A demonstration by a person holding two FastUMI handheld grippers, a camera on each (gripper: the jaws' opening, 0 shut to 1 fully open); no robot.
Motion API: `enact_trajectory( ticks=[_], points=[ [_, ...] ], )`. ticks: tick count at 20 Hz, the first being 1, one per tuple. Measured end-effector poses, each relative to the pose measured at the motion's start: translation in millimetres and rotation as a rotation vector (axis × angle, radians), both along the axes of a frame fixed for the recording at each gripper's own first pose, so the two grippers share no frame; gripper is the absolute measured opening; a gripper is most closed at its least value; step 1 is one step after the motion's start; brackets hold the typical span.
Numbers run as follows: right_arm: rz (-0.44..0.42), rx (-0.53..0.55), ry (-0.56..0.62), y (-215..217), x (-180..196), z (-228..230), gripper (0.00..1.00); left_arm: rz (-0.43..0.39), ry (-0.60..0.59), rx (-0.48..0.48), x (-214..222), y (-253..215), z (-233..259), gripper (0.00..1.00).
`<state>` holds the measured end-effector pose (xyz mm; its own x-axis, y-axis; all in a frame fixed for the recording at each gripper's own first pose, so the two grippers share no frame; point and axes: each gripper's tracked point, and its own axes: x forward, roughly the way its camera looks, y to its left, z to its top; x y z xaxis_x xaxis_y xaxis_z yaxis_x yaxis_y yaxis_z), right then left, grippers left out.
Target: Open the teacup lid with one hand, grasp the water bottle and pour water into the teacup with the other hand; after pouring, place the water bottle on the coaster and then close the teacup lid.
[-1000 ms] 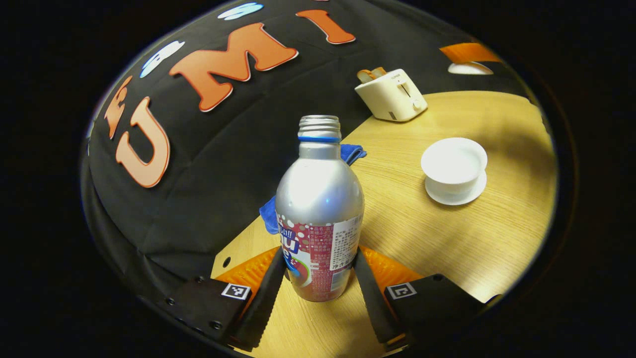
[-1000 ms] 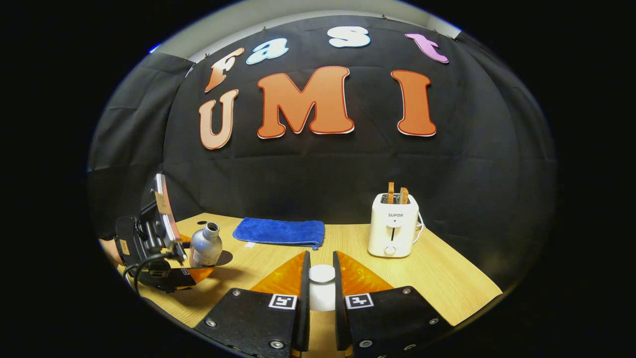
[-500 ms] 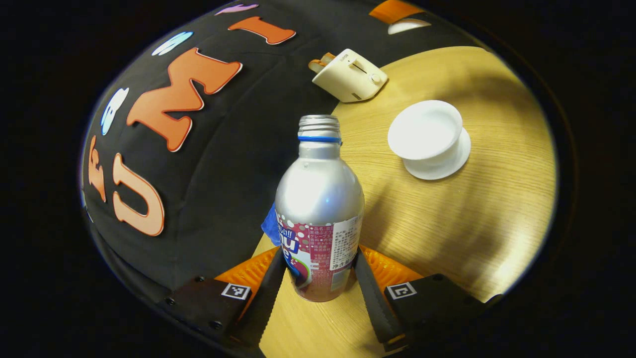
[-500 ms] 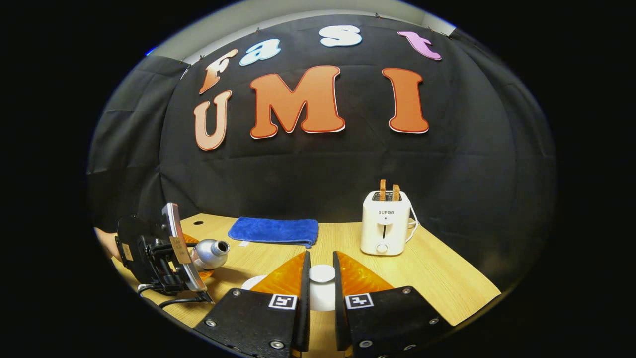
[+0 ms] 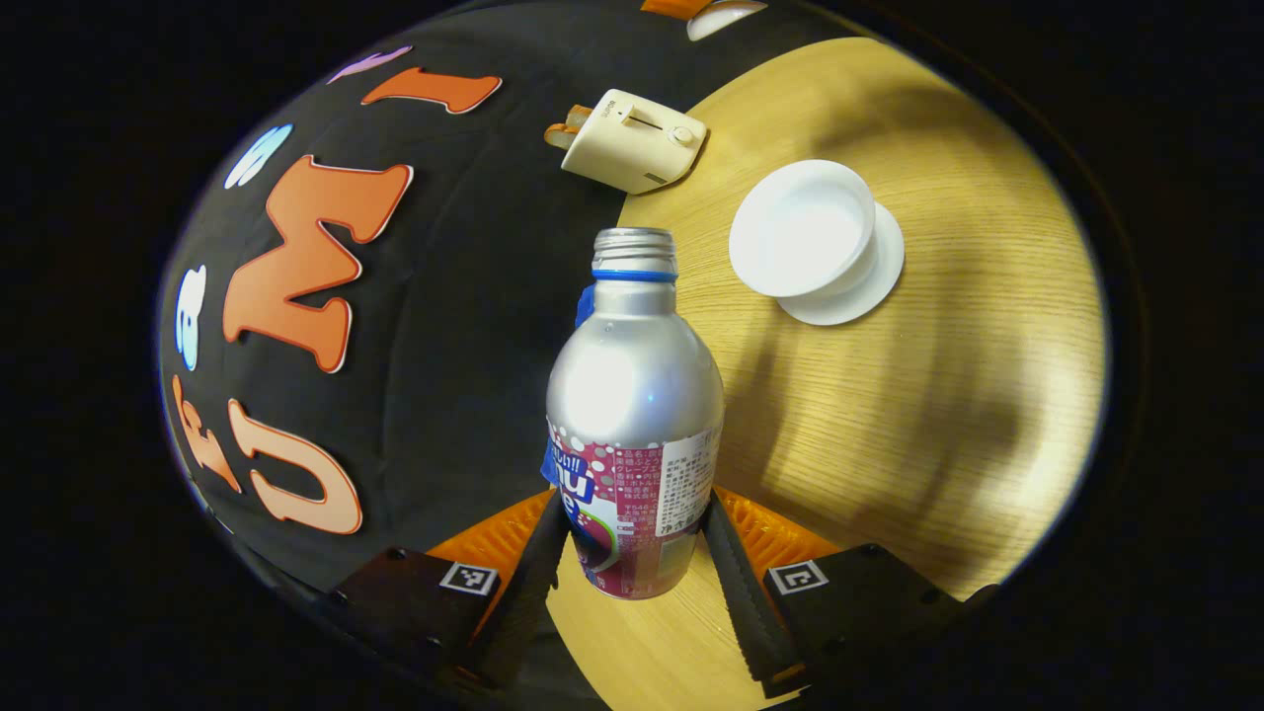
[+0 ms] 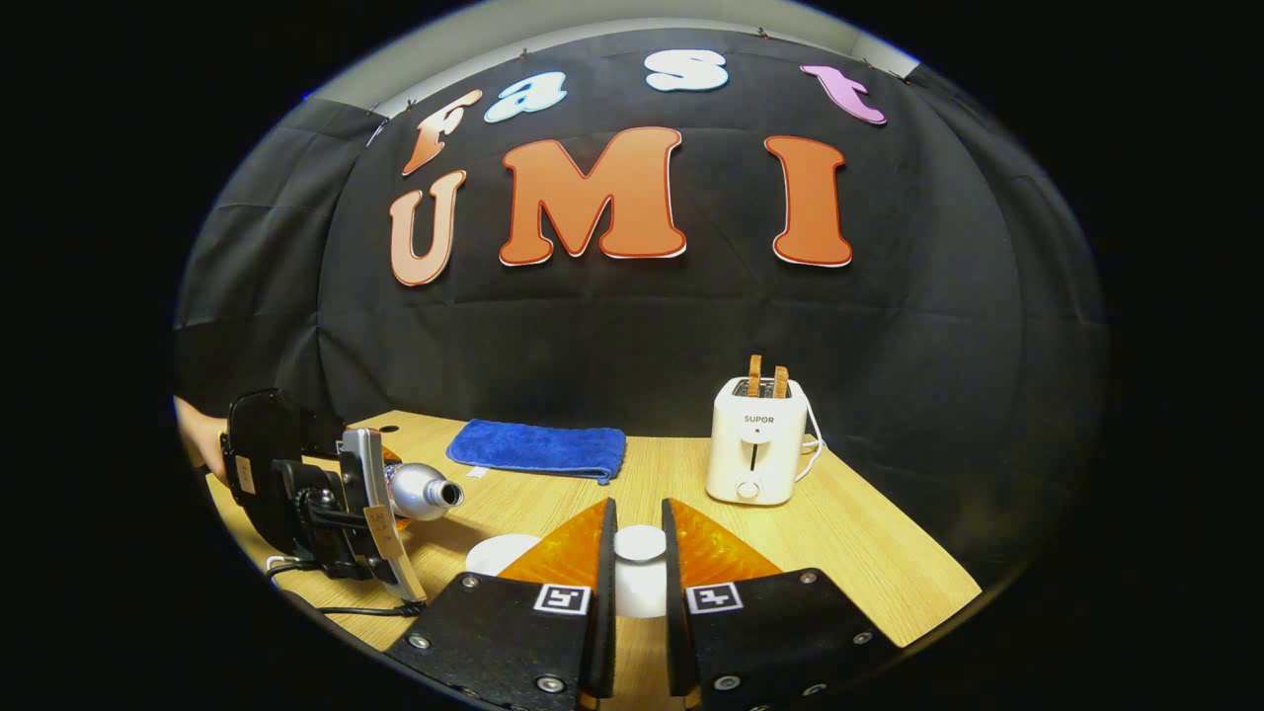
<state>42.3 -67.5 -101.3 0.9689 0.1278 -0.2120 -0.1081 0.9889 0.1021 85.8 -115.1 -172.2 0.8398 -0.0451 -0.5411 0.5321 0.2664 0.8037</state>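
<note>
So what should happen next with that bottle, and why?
Probably carry the bottle a little further over the cup and tip more: the left gripper holds it nearly level, mouth short of the open cup, while the right gripper holds the lid clear.

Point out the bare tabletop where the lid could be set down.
Bare wood lies between the blue towel and toaster, and right of the right tongs. Crowded near the teacup, under the tilted bottle.
</note>
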Motion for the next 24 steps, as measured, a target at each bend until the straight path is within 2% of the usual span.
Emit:
enact_trajectory(
  ticks=[13, 24],
  points=[
    [0.02, -0.011, -0.005, -3.1, -8.3, -3.9, 0.22, -0.102, 0.045, 0.279, 5.4, 10.4, 10.4, 0.82],
    [-0.007, 0.022, 0.0, -23.7, -10.1, -11.2, 0.21, -0.201, 0.017, 0.498, 12.6, 2.7, 31.1, 0.83]
  ],
)
